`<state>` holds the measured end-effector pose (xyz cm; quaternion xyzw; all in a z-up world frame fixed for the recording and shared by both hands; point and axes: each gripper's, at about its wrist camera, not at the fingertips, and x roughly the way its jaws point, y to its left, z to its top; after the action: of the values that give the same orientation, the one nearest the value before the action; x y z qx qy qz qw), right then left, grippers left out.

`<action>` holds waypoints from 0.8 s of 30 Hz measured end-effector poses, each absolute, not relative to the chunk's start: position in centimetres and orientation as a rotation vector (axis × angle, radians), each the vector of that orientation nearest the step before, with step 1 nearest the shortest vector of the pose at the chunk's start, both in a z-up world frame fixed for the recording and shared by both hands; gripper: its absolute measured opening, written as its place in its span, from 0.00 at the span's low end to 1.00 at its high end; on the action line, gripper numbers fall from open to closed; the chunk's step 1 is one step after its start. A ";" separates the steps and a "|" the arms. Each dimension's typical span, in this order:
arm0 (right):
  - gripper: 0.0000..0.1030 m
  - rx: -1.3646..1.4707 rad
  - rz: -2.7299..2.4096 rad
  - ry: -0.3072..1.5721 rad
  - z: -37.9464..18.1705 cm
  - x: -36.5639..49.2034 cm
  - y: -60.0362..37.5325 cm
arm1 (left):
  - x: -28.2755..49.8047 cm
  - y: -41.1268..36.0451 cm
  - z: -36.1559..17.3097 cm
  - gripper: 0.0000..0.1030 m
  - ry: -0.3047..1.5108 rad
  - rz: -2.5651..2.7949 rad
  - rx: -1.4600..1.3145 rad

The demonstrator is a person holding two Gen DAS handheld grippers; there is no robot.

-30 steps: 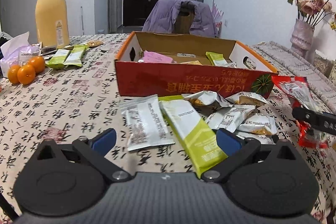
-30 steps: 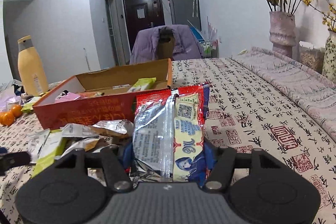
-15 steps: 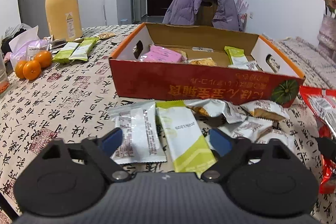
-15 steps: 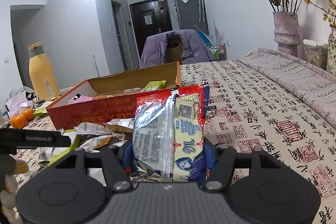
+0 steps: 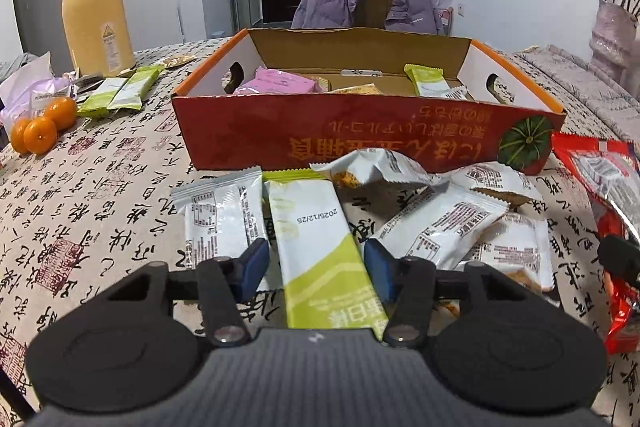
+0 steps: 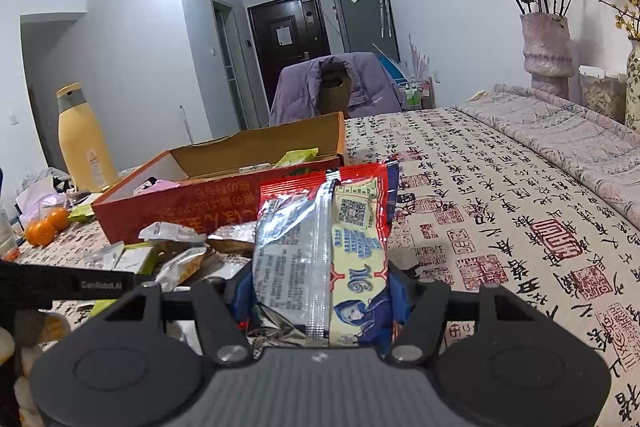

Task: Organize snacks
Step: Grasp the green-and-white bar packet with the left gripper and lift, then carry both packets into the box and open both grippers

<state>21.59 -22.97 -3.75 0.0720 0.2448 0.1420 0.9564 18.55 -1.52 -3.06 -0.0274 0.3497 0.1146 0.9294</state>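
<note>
Calligraphy-print cloth covers your tabletop [image 5: 100, 187], and the red box [image 5: 360, 139] sits in its middle, open-topped, with a few packets already lying inside.

Your left tool [image 5: 316, 267] has its fingers apart, straddling the green bar [image 5: 320, 247], which lies flat just in front of the box, lengthwise toward you. Whether the pads touch the wrapper yet, you cannot tell. Your right tool [image 6: 322, 291] is clamped on the red packet [image 6: 324, 247], held upright to the right of the box's near corner.

Both wrappers look light, thin and slick. The green bar probably has a firm core, so take it across its narrow width near the middle rather than by the crimped end, which would likely fold. The red packet looks puffy and crinkly; a hard squeeze may crush what is inside.

A white packet [image 5: 218, 223] lies touching the bar's left edge, and a loose pile of silver packets [image 5: 440, 223] lies close on its right, in front of the box. Closing could snag either neighbour, so lift straight up first.

The box's near wall stands between both tools and the inside; you will need to rise over it. Right of the box the cloth is bare, giving your right tool free room. Left of the box sit oranges [image 5: 40, 131], more green bars [image 5: 120, 91] and a yellow bottle [image 5: 98, 15], well apart from your path.
</note>
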 end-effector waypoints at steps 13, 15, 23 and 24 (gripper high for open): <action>0.61 0.149 0.297 0.490 -3.2 20.6 -23.0 | 18.1 -1.1 -3.3 0.38 0.730 0.222 -0.067; 0.61 0.149 0.298 0.485 -3.0 20.4 -23.0 | 17.7 -1.1 -3.3 0.38 0.724 0.218 -0.063; 0.61 0.138 0.306 0.475 -2.5 19.4 -23.0 | 15.7 -0.6 -2.7 0.38 0.689 0.207 -0.062; 0.61 0.138 0.307 0.474 -2.5 19.3 -23.0 | 15.4 -0.5 -2.4 0.38 0.675 0.205 -0.060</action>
<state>19.29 -22.96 -2.48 0.0679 0.2337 0.1511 0.9581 15.35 -0.51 -2.42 -0.0292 0.3304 0.1006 0.9380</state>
